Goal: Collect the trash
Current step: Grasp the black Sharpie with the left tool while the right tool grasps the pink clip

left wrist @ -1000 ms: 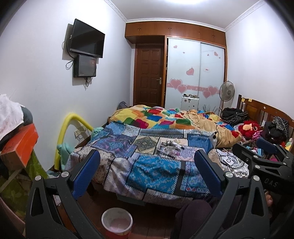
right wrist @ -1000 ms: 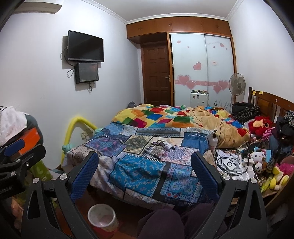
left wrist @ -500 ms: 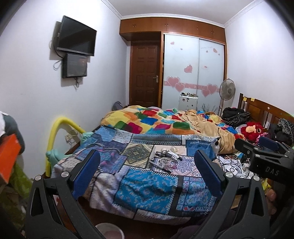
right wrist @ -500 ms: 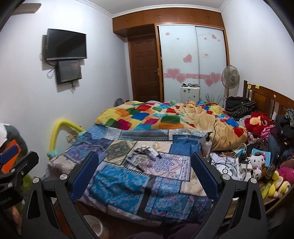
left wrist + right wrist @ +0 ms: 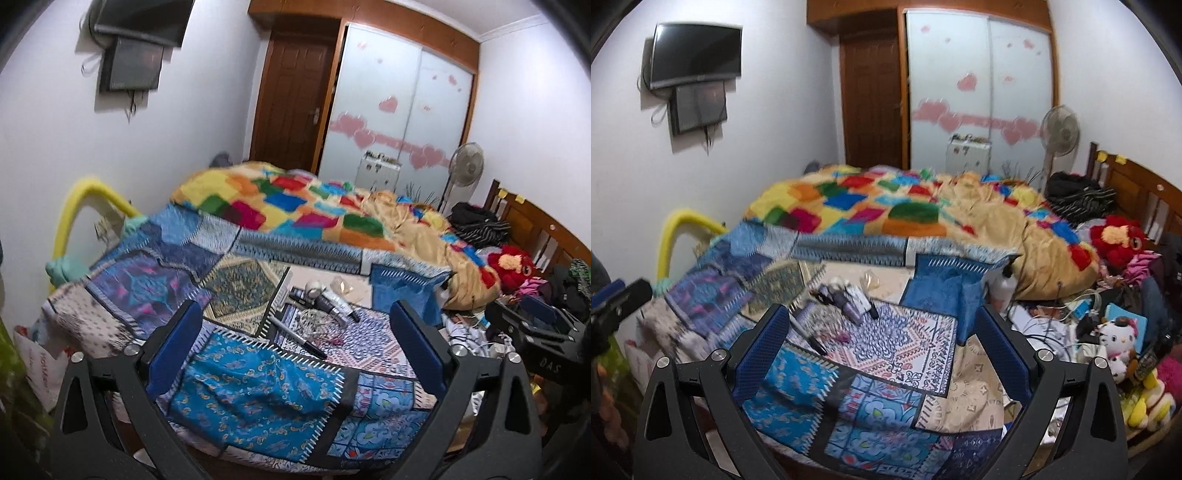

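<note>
A small pile of litter lies on the patchwork bedspread (image 5: 255,391): a black marker (image 5: 295,336), a dark tube (image 5: 328,303), a tangled clump (image 5: 314,321) and a crumpled clear wrapper (image 5: 340,284). The right wrist view shows the same marker (image 5: 809,332), tube (image 5: 849,301) and wrapper (image 5: 870,280). My left gripper (image 5: 295,347) is open and empty, above the bed's near part, just short of the pile. My right gripper (image 5: 875,343) is open and empty, over the bedspread to the right of the pile.
A multicoloured blanket (image 5: 295,206) covers the far half of the bed. Cables, plush toys (image 5: 1119,332) and clutter fill the right side by the wooden headboard (image 5: 1137,184). A yellow curved rail (image 5: 85,199) stands at the left. A fan (image 5: 1058,129) stands by the wardrobe.
Both grippers have moved forward and tilted down over the bed; the pile is much closer. The floor bucket has dropped out of view. Jaws stay open.
</note>
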